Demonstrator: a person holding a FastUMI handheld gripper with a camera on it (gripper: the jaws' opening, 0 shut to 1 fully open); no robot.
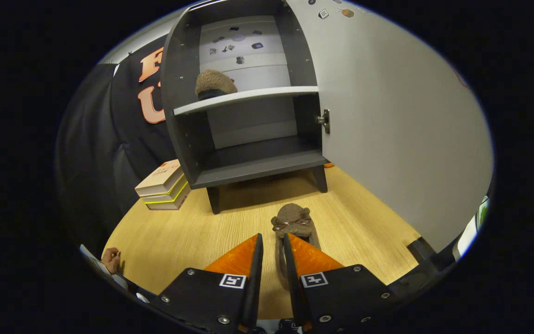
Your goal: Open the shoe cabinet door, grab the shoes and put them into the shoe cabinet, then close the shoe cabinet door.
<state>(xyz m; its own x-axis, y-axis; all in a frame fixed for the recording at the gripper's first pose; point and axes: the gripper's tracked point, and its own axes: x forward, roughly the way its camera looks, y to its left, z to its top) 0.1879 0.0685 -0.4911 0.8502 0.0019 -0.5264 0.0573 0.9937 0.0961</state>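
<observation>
Wooden tabletop (165,241) has stacked books (162,185) on the left, then the open shoe cabinet (244,116) with one fuzzy brown slipper (214,83) on its shelf. Second slipper (292,222) sits just ahead of the gripper (273,246), fingers slightly apart, straddling its heel. Door (387,130) swung right.

The counter (355,222) is light wood with a fine straight grain. A dark grey shoe cabinet (248,171) stands on it on short legs, its pale door (397,130) swung open to the right. On the cabinet's light shelf (257,96) sits a fuzzy brown slipper (214,83); the bottom board below is bare. A second brown slipper (293,222) with a bow lies on the counter in front of the cabinet, its heel end between the hand-held gripper's (272,253) orange fingers, which stand slightly apart. Left of the cabinet a stack of books (162,185) rests on the counter.
</observation>
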